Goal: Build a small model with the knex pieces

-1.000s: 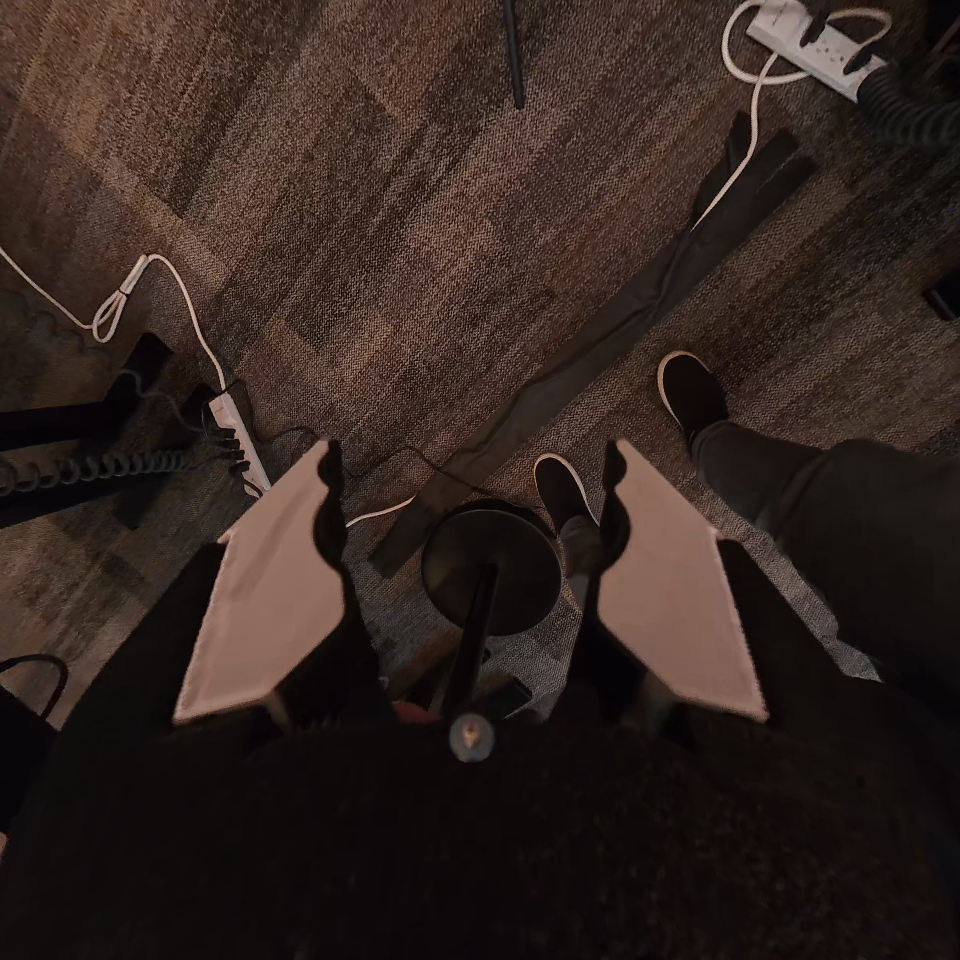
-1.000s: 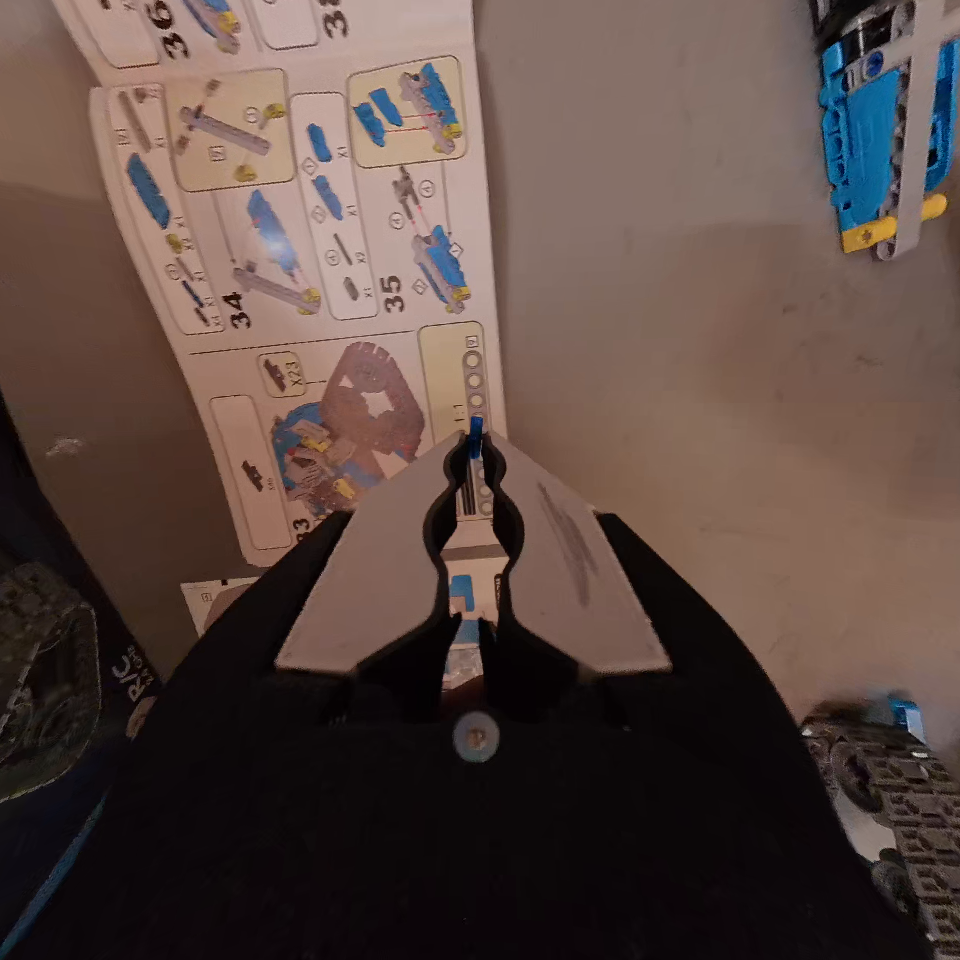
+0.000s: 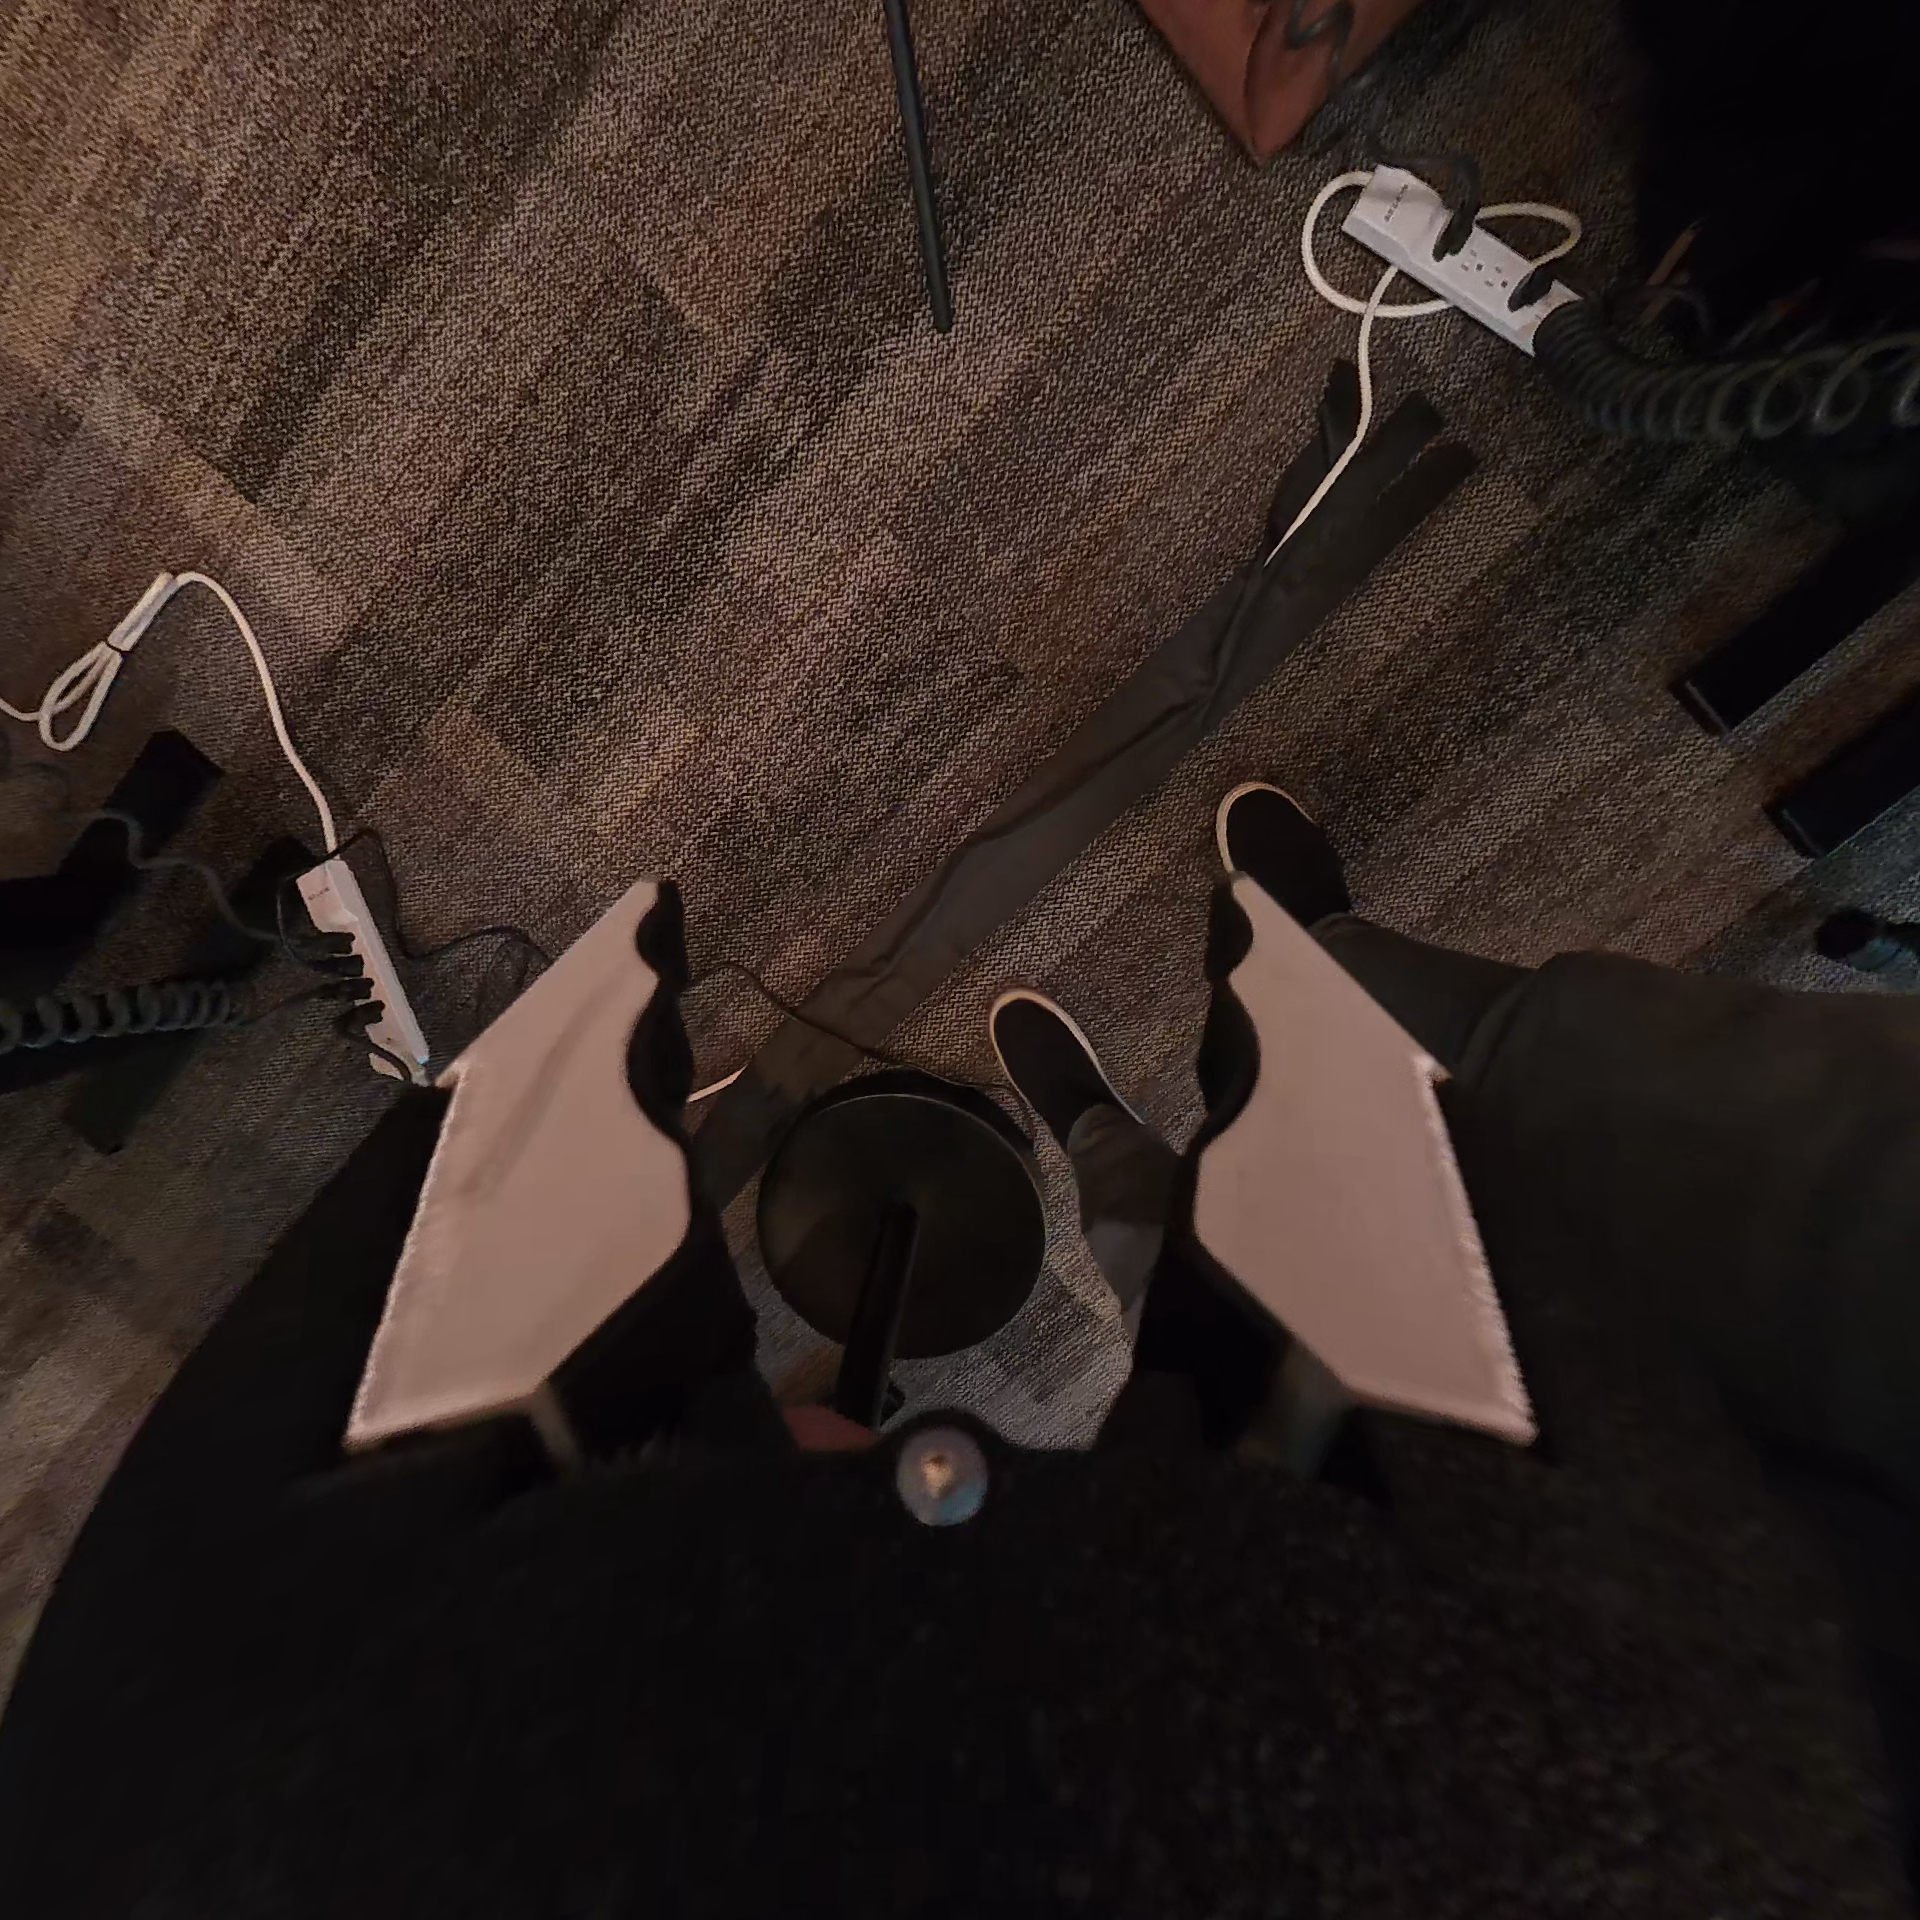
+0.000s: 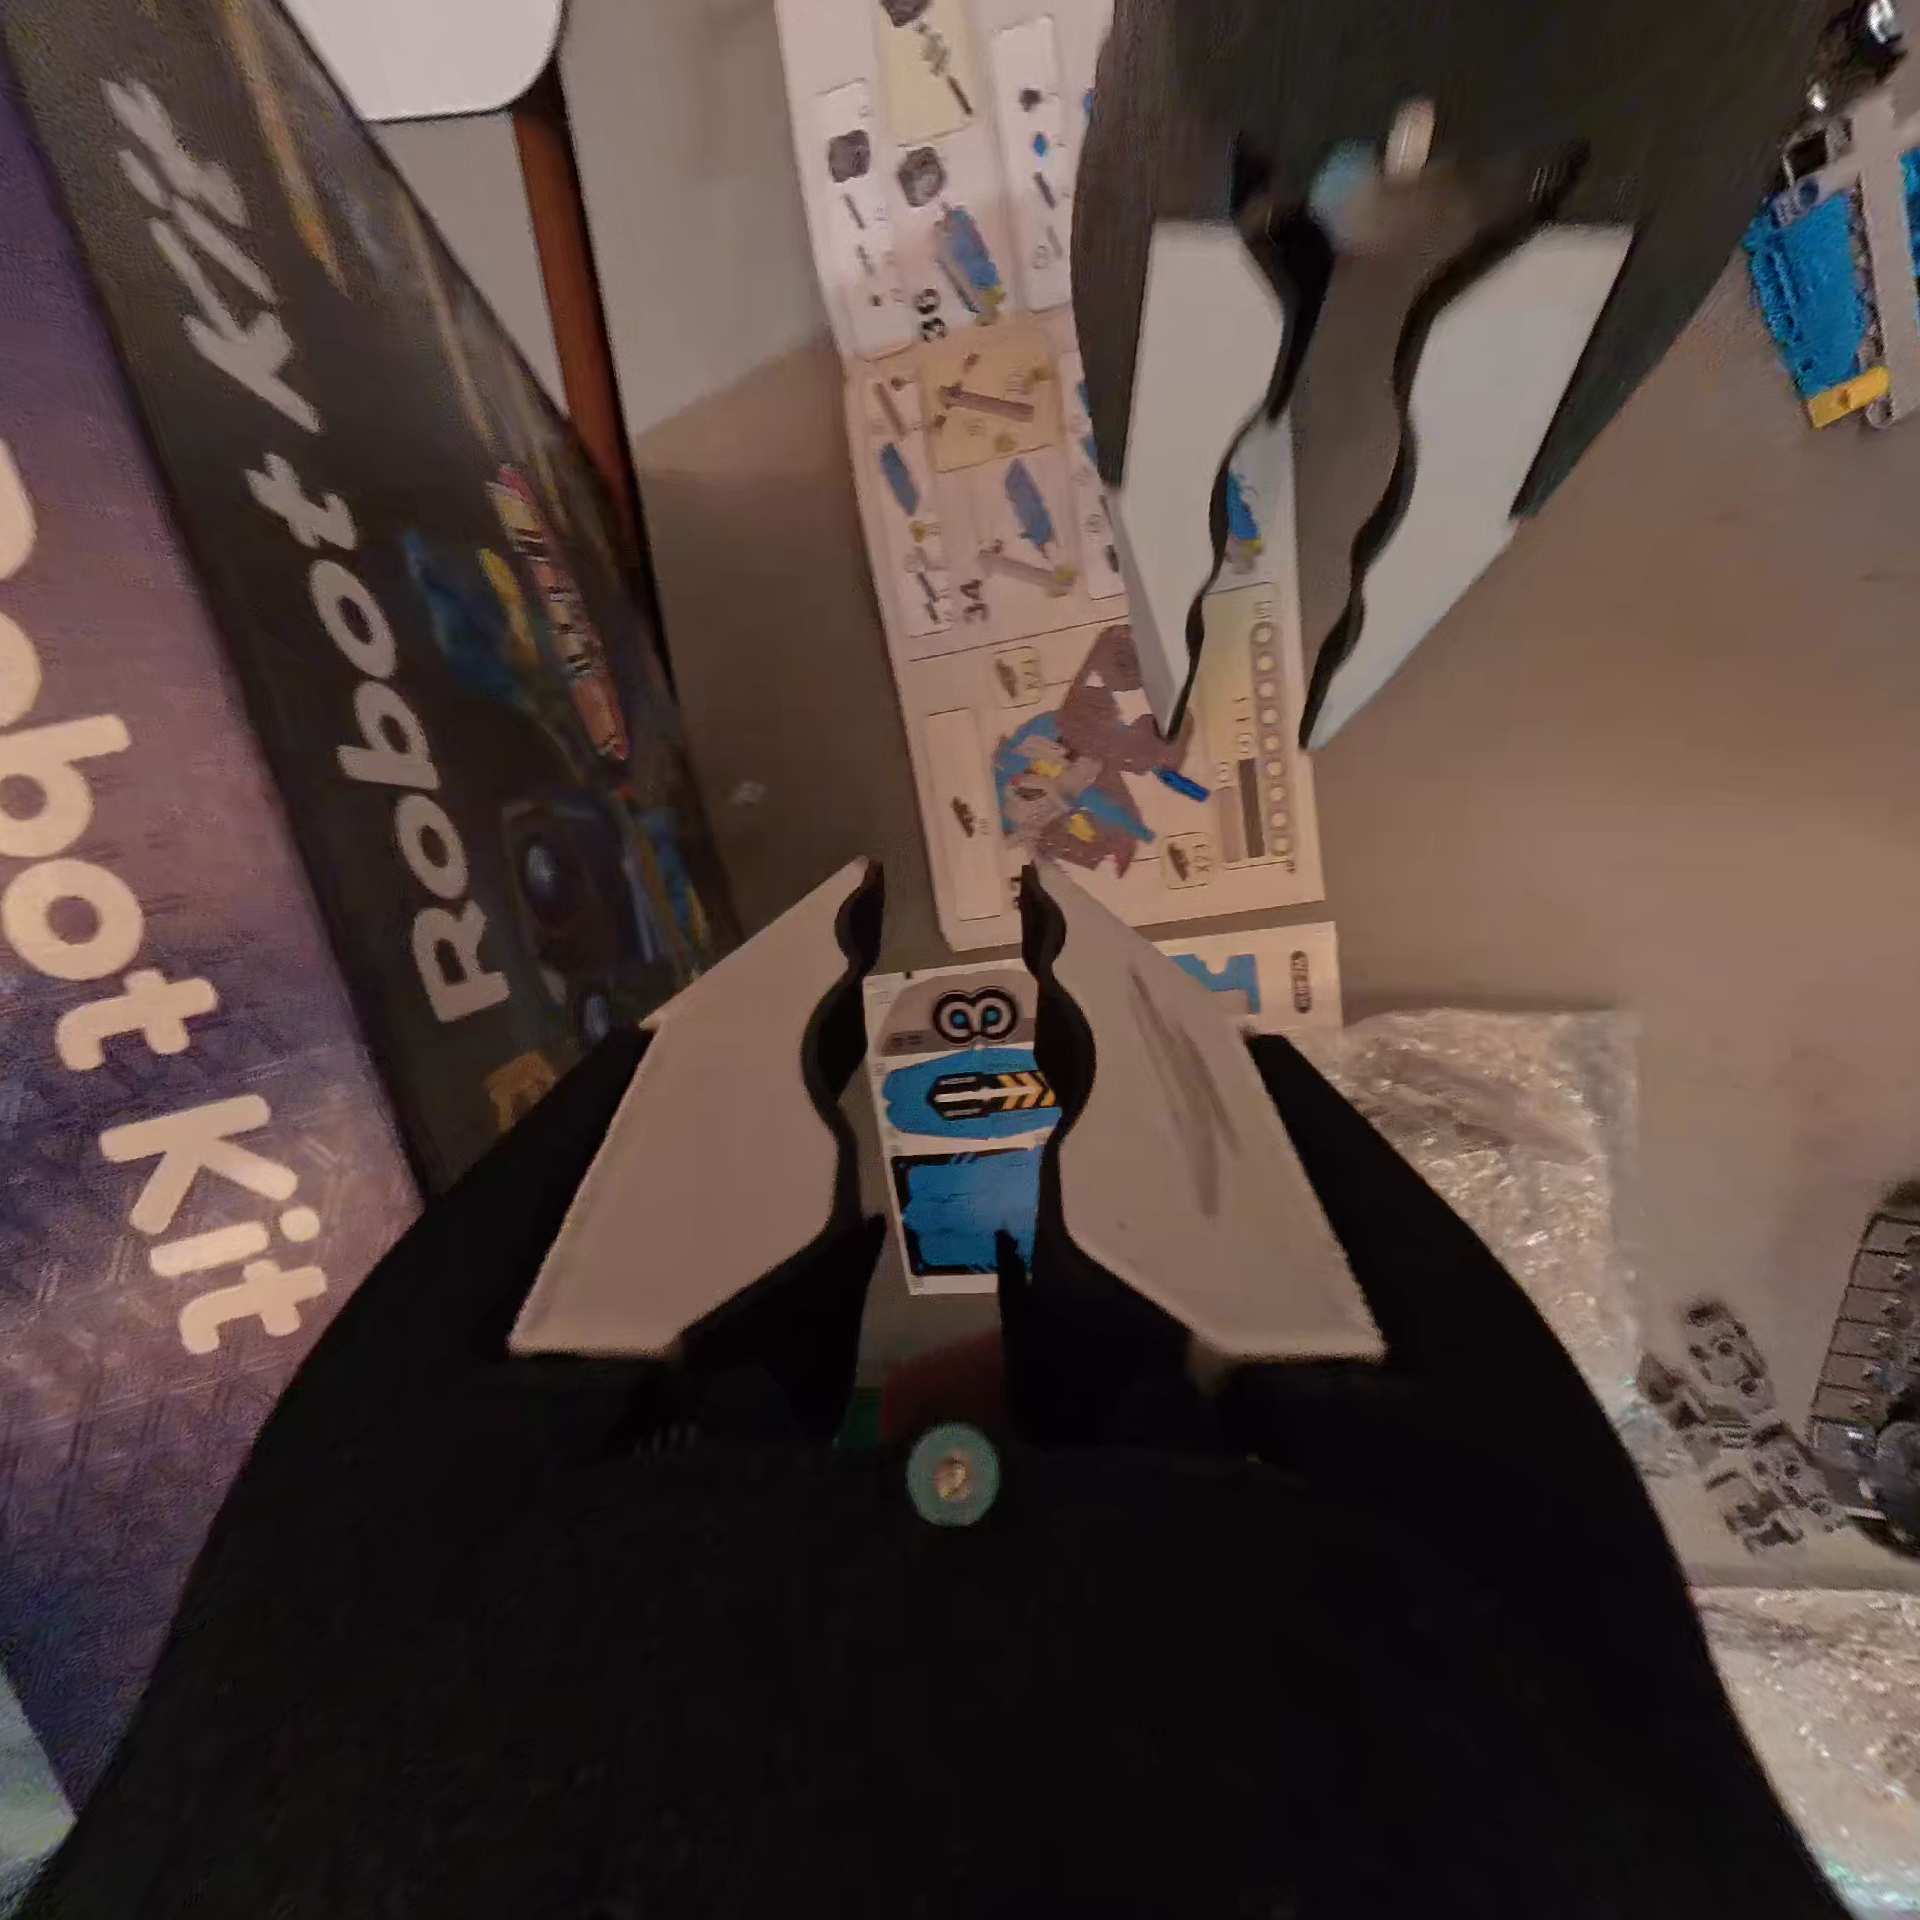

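My right gripper [image 4: 948, 871] is open and empty, low over a table, above a blue sticker sheet [image 4: 966, 1122]. Just beyond it lies a printed instruction sheet [image 4: 977, 540] with a small blue pin [image 4: 1184, 781] resting on it. A second gripper [image 4: 1242, 736] reaches down from the top right, its fingers slightly apart and its tips just above the pin. My left gripper [image 3: 943, 888] is wide open and empty. It points down at a carpeted floor [image 3: 623, 468], above a round black stand base [image 3: 899, 1210].
A dark kit box [image 4: 416, 623] stands at the left of the table. A blue and grey model [image 4: 1829, 281] is at the far right, with plastic bags [image 4: 1496, 1143] and grey track parts [image 4: 1860, 1351] at the near right. On the floor are a person's shoes [image 3: 1049, 1049], power strips [image 3: 364, 956] and a black cable cover [image 3: 1143, 748]. The grippers' ends are close to 80 cm from one another.
My right gripper was shut on the blue pin; it has opened and drawn back, and the pin lies on the instruction sheet. A second gripper has come into view. My left gripper stays open.
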